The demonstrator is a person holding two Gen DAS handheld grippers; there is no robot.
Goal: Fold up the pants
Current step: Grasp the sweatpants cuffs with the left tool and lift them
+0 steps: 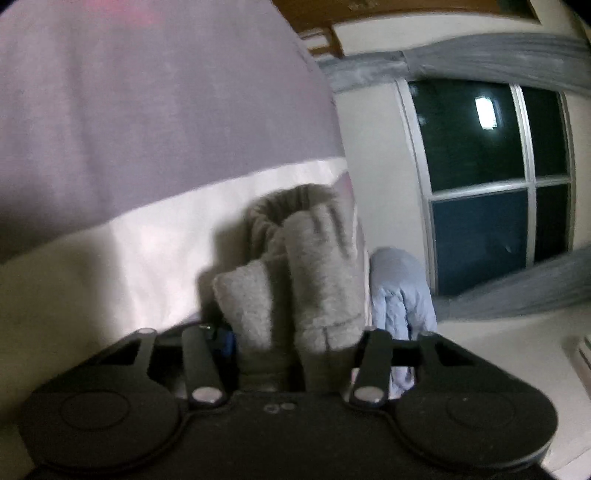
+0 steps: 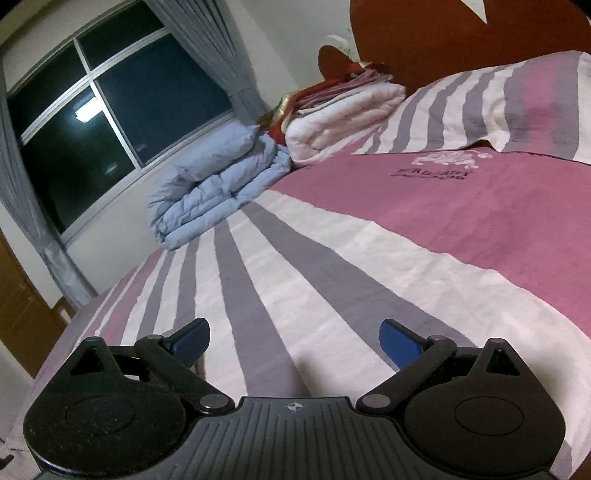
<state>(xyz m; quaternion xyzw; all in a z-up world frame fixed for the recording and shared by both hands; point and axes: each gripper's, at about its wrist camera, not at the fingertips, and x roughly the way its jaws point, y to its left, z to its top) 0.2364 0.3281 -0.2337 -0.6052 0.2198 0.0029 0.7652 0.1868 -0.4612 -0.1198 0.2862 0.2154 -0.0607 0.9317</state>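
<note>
In the left wrist view, bunched grey pants (image 1: 317,258) lie on the striped bed cover (image 1: 147,236). Their thick folds run straight into my left gripper (image 1: 295,339), and both fingers press against the cloth, so it is shut on the pants. The pads are mostly hidden by the fabric. In the right wrist view, my right gripper (image 2: 295,339) hovers just above the striped bed cover (image 2: 332,258). It is open wide, and nothing lies between its blue pads (image 2: 192,338). No pants appear in the right wrist view.
A folded pale blue duvet (image 2: 218,177) and a folded white quilt (image 2: 343,110) sit at the bed's far side under the window (image 2: 110,122). A striped pillow (image 2: 498,99) leans on the wooden headboard (image 2: 461,33). The blue duvet (image 1: 399,288) also lies just beyond the pants.
</note>
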